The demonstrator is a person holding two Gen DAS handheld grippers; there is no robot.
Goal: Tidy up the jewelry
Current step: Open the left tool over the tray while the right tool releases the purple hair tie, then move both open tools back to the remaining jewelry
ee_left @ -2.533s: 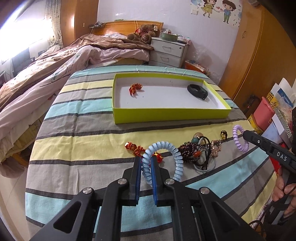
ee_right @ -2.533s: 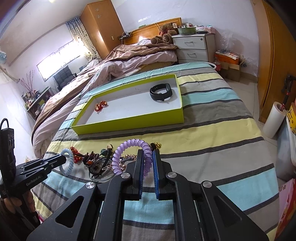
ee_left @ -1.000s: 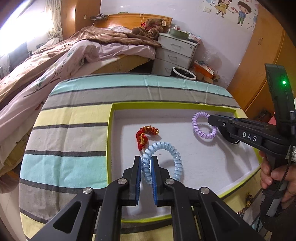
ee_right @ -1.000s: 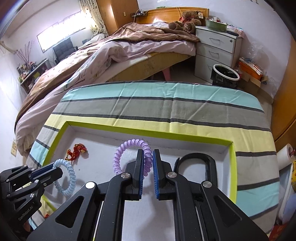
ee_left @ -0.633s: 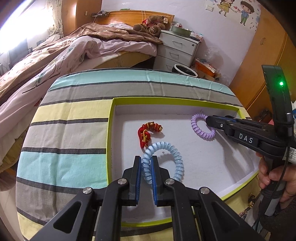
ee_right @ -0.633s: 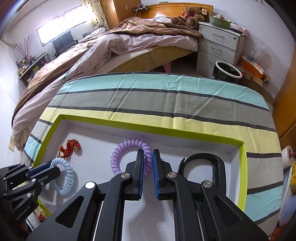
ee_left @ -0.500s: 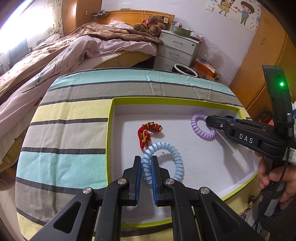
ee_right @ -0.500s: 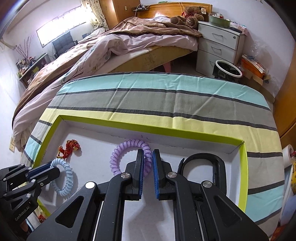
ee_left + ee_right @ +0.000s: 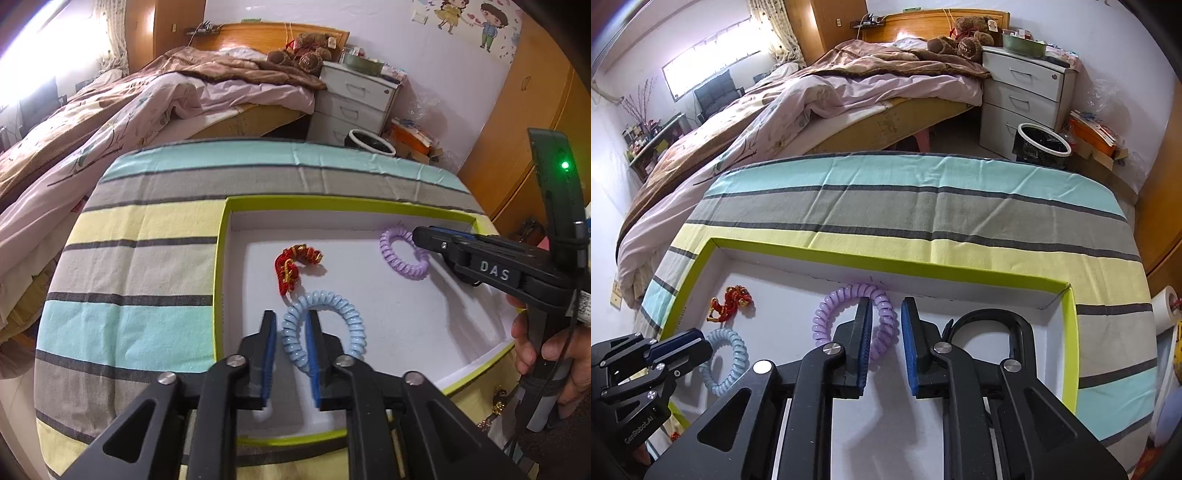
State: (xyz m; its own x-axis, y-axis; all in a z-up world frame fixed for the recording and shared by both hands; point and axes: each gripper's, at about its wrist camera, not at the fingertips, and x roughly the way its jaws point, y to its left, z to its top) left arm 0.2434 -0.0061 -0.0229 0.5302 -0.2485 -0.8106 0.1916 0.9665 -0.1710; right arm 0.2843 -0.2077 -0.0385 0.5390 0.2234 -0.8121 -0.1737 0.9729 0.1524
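Note:
A lime-edged white tray (image 9: 221,266) lies on the striped bedspread; it also shows in the right wrist view (image 9: 1069,325). My left gripper (image 9: 290,319) is open, its jaws straddling a light blue spiral hair tie (image 9: 347,319) that lies on the tray floor. My right gripper (image 9: 885,306) is open around a purple spiral hair tie (image 9: 827,317) lying near the tray's far wall. The purple tie (image 9: 397,264) and right gripper (image 9: 419,233) also show in the left wrist view. A red and gold ornament (image 9: 293,264) lies in the tray's left part. A black wristband (image 9: 1019,325) lies at the tray's right.
Loose gold jewelry (image 9: 496,400) lies on the bedspread outside the tray's near right edge. A bed with a pink quilt (image 9: 775,110), a white nightstand (image 9: 1023,96) and a waste bin (image 9: 1041,144) stand beyond the striped surface. A wooden wardrobe (image 9: 517,122) is on the right.
Both grippers have opened. The blue tie and the purple tie are let go and now rest on the tray floor. Both grippers stay over the tray.

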